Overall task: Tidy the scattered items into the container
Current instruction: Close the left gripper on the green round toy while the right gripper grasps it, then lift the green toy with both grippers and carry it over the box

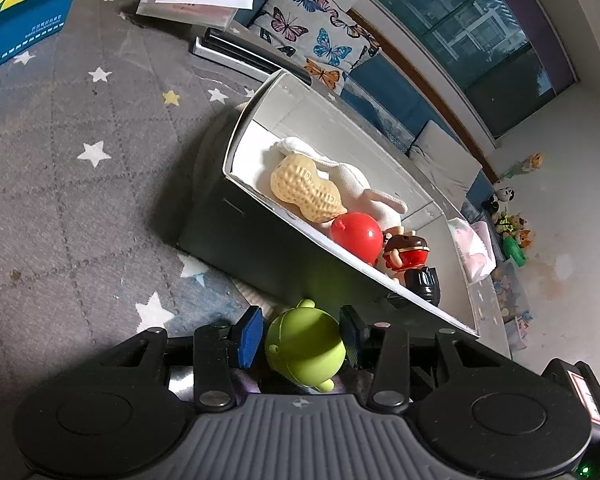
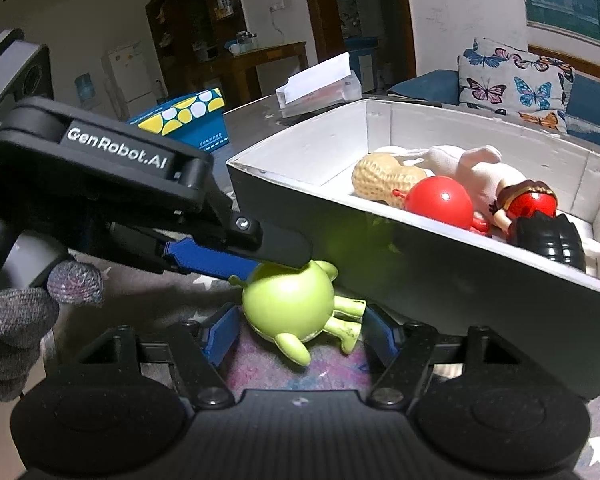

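Green toy figure [image 2: 290, 304] lying on the star-patterned counter [image 1: 80, 152], just beside the near wall of the box [image 2: 420, 264], head toward the left gripper [image 1: 304, 334], legs toward the box. Left fingers [image 1: 249, 334] clamped on its head. Right gripper [image 2: 296, 334] fingers [image 2: 220, 334] apart, flanking the body, not pressing.

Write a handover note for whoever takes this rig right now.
Left hand-held gripper: fingers flank the green toy; grip unclear.
Right hand-held gripper: open, also straddling it.
The green toy lies on the star mat beside the box.
Done: peanut, white plush, red ball, red doll and black toy are in the box.
Left: lift the green toy in.
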Tool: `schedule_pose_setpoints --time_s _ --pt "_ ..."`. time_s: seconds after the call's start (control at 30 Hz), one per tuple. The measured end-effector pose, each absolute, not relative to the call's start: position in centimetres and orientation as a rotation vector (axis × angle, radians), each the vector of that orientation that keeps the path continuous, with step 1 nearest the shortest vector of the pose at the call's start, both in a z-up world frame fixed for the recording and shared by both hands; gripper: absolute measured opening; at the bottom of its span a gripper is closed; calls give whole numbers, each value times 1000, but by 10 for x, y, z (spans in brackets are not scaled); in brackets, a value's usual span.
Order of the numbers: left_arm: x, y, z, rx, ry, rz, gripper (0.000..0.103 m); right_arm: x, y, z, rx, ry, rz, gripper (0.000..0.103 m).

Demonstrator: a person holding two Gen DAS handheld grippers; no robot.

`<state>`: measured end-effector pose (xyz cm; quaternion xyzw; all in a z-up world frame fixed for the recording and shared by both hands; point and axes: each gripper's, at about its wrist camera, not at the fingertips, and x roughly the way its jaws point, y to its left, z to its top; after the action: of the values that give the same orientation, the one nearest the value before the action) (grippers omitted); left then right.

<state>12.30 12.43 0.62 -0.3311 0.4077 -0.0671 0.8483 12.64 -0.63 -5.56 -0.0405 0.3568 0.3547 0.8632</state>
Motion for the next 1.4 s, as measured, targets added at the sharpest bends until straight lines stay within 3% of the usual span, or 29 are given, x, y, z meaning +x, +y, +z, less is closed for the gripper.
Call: schedule_pose_setpoints --time_s 1.4 --pt "90 82 68 -514 761 -188 45 90 -28 -5 -128 619 745 66"
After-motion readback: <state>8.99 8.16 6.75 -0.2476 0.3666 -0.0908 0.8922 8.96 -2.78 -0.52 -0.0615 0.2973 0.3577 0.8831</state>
